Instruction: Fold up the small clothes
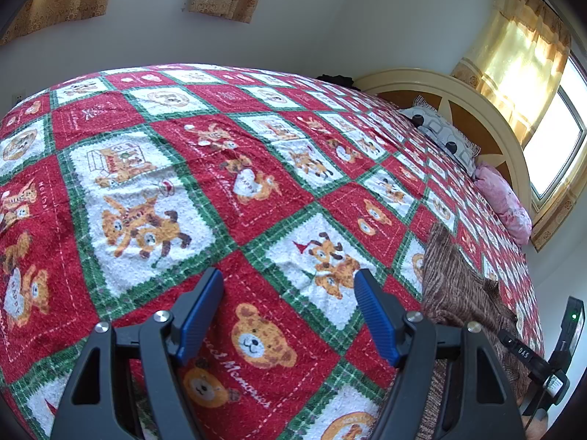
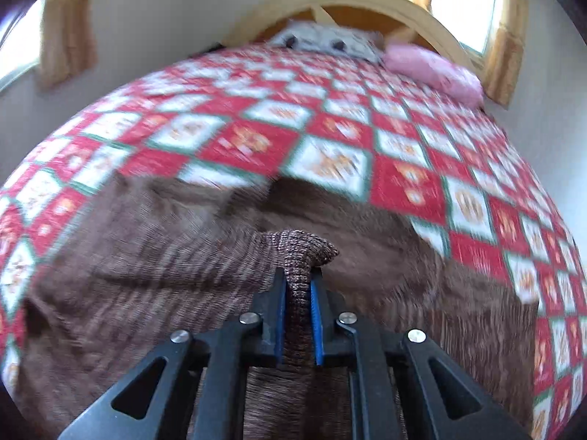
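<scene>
"Brown knit was all the left wrist view gave of the garment [image 1: 462,293], off at the right edge on the red, green and white bedspread [image 1: 227,190]. What did the left gripper [image 1: 290,308] have?"

"Nothing. Its blue fingers [image 1: 200,315] stood wide apart over a teddy-bear square, clear of the knit. I'd have had it reach across for a matching corner so the fold came over square."

"And the right wrist view?"

"There the right gripper [image 2: 298,293] had its jaws closed narrow on a raised tuck of the knit, a corner or an edge, I couldn't tell which. The rest of the garment spread flat on the bedspread beneath, blurred."

"So how should that lift have gone?"

"Slowly, I judged. Loose knit stretches and sags from one pinch, so carry it low and lay it edge to edge."
</scene>
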The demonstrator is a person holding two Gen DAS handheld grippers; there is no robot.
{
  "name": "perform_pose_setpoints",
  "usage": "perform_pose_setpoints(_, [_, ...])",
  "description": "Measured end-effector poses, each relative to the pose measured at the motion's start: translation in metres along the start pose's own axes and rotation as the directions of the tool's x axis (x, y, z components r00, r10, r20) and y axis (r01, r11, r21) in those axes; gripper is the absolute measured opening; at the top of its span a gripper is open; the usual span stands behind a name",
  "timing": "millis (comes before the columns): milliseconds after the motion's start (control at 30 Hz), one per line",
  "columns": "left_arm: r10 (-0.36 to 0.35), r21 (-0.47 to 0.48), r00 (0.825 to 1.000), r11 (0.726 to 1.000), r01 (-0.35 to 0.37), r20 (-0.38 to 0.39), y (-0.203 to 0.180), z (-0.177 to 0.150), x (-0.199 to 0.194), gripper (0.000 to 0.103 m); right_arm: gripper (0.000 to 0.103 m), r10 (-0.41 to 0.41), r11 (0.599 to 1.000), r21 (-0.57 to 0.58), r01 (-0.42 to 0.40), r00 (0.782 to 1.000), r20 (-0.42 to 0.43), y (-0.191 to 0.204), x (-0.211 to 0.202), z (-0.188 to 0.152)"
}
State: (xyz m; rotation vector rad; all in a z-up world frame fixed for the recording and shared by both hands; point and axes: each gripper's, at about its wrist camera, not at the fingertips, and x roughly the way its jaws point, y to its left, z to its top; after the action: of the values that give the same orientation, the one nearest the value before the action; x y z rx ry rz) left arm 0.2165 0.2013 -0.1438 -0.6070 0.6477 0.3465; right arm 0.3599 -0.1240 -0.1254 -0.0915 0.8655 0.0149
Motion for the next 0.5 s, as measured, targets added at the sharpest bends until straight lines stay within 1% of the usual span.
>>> perform_pose_setpoints(33, [-0.002,0.001,1.0,1.0,0.002,0.0,0.0,0.0,0.0,0.078,0.032,0.006,0.999,0.033,-0.006,1.0,0.009,-0.006,-0.002,0.0])
perform_pose_setpoints(67, [-0.003,0.002,1.0,1.0,0.003,0.0,-0.001,0.0,0.0,0.078,0.047,0.015,0.996,0.088,-0.018,0.999,0.033,-0.018,-0.009,0.001])
perform_pose_setpoints(100, [-0.002,0.003,1.0,1.0,0.002,0.0,-0.001,0.0,0.0,0.078,0.052,0.029,0.99,0.134,-0.038,0.998,0.063,-0.027,-0.017,0.001])
perform_pose_setpoints(167, [-0.004,0.001,1.0,1.0,0.004,0.0,-0.001,0.0,0.0,0.078,0.053,0.108,0.96,0.245,-0.138,0.985,0.134,-0.053,-0.036,-0.003])
perform_pose_setpoints(200, [-0.003,0.002,1.0,1.0,0.003,0.0,-0.002,-0.001,0.0,0.078,0.054,0.174,0.927,0.306,-0.217,0.971,0.162,-0.069,-0.046,-0.007])
perform_pose_setpoints(233, [-0.001,0.003,1.0,1.0,0.001,0.0,-0.002,-0.001,0.0,0.078,0.054,0.214,0.905,0.337,-0.259,0.963,0.164,-0.077,-0.049,-0.011])
perform_pose_setpoints(333, [-0.001,0.003,1.0,1.0,0.001,0.0,-0.002,-0.001,0.0,0.078,0.054,0.319,0.868,0.359,-0.344,0.939,0.13,-0.082,-0.055,-0.027])
perform_pose_setpoints(400, [-0.001,0.003,1.0,1.0,0.001,0.0,-0.002,-0.001,0.001,0.078,0.054,0.373,0.855,0.349,-0.383,0.922,0.099,-0.074,-0.06,-0.042])
perform_pose_setpoints(500, [0.0,0.004,1.0,1.0,0.0,0.0,-0.002,-0.001,0.001,0.078,0.054,0.449,0.816,0.368,-0.445,0.89,0.08,-0.06,-0.063,-0.065])
